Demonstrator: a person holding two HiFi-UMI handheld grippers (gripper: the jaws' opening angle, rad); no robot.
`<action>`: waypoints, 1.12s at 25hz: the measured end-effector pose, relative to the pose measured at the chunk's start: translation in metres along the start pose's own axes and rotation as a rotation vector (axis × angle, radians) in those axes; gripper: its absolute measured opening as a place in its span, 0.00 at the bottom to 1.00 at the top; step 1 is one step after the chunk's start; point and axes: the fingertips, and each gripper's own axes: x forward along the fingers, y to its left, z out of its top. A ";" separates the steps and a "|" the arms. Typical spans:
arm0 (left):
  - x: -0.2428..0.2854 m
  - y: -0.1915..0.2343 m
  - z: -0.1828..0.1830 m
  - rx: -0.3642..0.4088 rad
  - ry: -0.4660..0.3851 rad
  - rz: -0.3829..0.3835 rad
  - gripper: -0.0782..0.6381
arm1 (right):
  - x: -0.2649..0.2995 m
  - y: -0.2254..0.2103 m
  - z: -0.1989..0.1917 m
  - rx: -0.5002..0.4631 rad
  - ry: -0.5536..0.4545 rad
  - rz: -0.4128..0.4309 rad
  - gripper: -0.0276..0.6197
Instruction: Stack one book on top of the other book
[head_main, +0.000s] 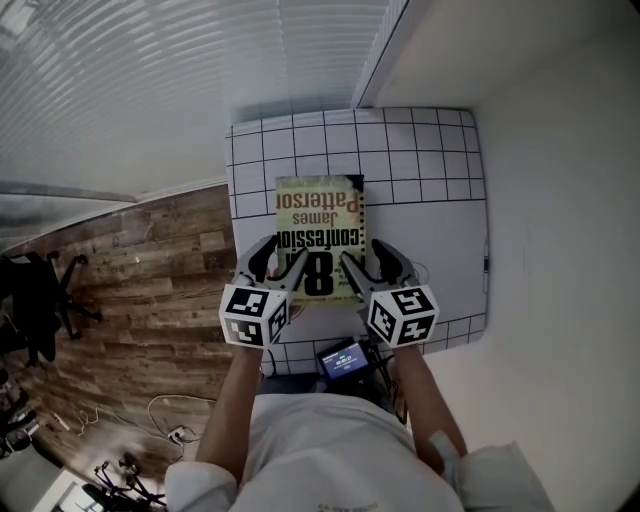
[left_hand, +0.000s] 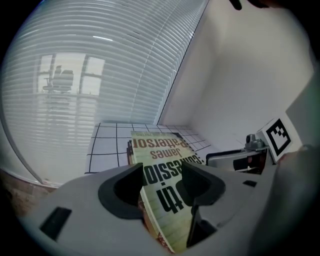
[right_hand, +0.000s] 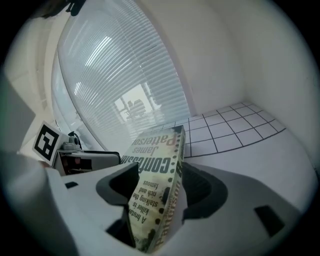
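Release seems in hand: James Patterson paperback (head_main: 320, 238) sits between parted jaws of left gripper (head_main: 282, 262) and right gripper (head_main: 368, 262) (pads apparently clear); next, draw both straight back.

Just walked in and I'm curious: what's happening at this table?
A person holds a gripper in each hand. The left gripper and right gripper each straddle a near corner of a James Patterson book lying on the white table. Both pairs of jaws stand wide apart, so it looks set down, not gripped. Whether another book lies underneath can't be told.
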 end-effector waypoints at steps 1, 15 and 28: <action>-0.002 -0.001 0.002 0.000 -0.008 -0.001 0.45 | -0.003 0.000 0.001 -0.006 -0.007 -0.001 0.47; -0.042 -0.018 0.030 0.109 -0.140 0.085 0.12 | -0.055 0.008 0.026 -0.139 -0.143 0.020 0.05; -0.102 -0.070 0.067 0.207 -0.328 0.126 0.12 | -0.125 0.025 0.062 -0.252 -0.293 -0.014 0.05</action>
